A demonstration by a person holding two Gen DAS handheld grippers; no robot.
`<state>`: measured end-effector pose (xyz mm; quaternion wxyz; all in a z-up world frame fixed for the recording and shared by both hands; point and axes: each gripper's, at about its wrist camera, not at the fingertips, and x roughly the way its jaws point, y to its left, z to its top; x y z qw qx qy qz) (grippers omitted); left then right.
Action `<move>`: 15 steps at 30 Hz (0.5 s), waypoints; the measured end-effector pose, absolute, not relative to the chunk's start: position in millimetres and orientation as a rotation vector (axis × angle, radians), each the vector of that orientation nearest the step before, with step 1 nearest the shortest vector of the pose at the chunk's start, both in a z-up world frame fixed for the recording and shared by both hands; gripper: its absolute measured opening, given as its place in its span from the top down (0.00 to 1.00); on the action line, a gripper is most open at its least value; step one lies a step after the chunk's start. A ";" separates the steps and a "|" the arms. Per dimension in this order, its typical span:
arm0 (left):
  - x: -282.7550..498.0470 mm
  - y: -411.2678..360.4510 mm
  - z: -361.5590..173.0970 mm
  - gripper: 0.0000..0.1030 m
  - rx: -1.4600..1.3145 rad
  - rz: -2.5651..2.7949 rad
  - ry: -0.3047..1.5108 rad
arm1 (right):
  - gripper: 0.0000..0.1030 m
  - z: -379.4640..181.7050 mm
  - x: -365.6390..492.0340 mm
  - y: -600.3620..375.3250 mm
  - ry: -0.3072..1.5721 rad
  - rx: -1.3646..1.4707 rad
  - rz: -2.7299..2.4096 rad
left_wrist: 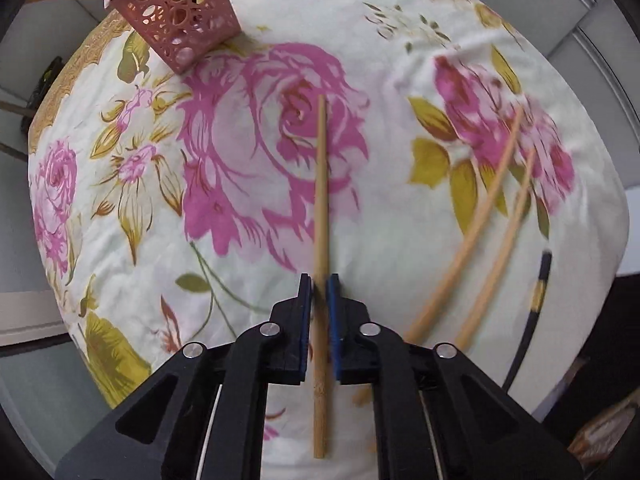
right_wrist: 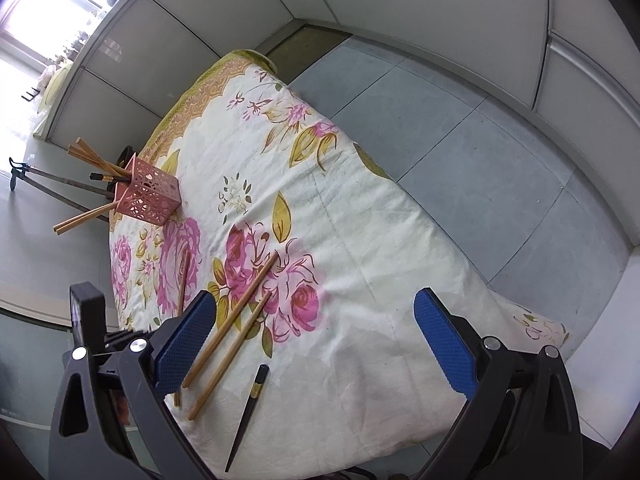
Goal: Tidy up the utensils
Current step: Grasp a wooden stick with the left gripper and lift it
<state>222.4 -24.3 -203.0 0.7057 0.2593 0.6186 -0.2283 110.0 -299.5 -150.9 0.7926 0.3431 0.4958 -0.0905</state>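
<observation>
The left gripper (left_wrist: 319,286) points straight down at the floral cloth (left_wrist: 248,280) covering the table, its fingers (left_wrist: 304,320) drawn in to a narrow gap around a single bamboo chopstick (left_wrist: 321,184). The blue pads sit just beside the stick on either side; it lies flat on the cloth, and whether the pads actually press on it cannot be told through the blur.

The right gripper (right_wrist: 316,336) hovers above the near part of the table with its fingers (right_wrist: 186,340) spread wide and nothing between them.

Two more bamboo chopsticks (right_wrist: 232,320) lie side by side on the cloth to the right of the single one, and a black chopstick (right_wrist: 250,408) with a gold band lies nearer still.

At the far left corner stands a pink perforated holder (right_wrist: 148,196), with several chopsticks (right_wrist: 92,160) in it, their ends sticking out past its rim.
</observation>
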 end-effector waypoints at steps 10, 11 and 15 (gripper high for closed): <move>271.1 -60.0 -195.4 0.60 0.515 -0.478 1.311 | 0.07 -158.8 124.5 -279.3 1.130 0.746 -0.155; 274.5 -62.5 -201.1 0.63 0.525 -0.477 1.325 | 0.07 -159.9 126.7 -277.9 1.137 0.742 -0.156; 282.1 -62.5 -212.7 0.96 0.524 -0.489 1.358 | 0.07 -169.2 136.5 -276.4 1.179 0.789 -0.147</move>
